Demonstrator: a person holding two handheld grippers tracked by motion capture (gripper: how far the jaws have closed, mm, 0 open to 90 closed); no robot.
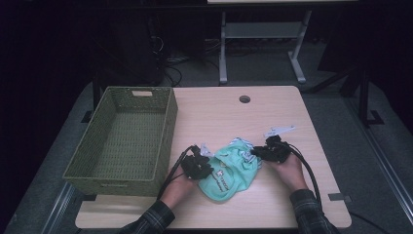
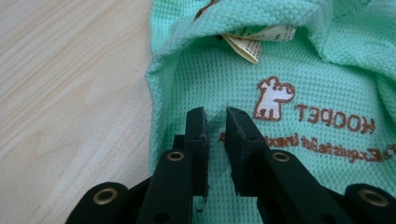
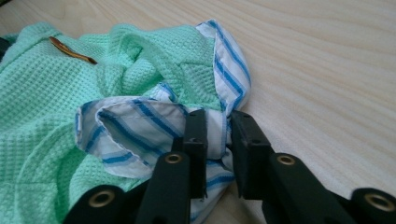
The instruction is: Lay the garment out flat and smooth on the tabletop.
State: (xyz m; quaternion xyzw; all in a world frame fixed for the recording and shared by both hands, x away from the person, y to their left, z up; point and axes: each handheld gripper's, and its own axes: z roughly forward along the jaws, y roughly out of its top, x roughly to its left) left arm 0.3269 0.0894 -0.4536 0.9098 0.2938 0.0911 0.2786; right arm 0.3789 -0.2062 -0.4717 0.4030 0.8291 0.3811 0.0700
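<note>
In the high view the room beyond the table (image 1: 272, 105) is almost black, so little behind it reads apart from a pale metal frame (image 1: 263, 34) at the upper middle, and the person's sleeves are cut off by the bottom edge. The garment (image 1: 233, 168) lies crumpled at the lower middle of the table, between the two hands, to the right of a green woven basket (image 1: 122, 141) that fills the left side. It is a small mint-green waffle-knit piece; in the left gripper view it shows a brown and white embroidered dog with brown lettering upside down, and a paper label (image 2: 257, 39) half tucked under a fold at the top of the frame. The left gripper (image 2: 215, 122) has its jaws close together with a small ridge of the green knit pinched up between the tips, though its lower part is hidden behind the jaws. In the right gripper view a blue-and-white striped edge (image 3: 140, 123) runs along the garment's rim; the right gripper (image 3: 218, 128) is clamped on a bunch of that striped fabric at the lower middle of the frame, apparently gripping it firmly, and the fabric below the jaws is cut off.
</note>
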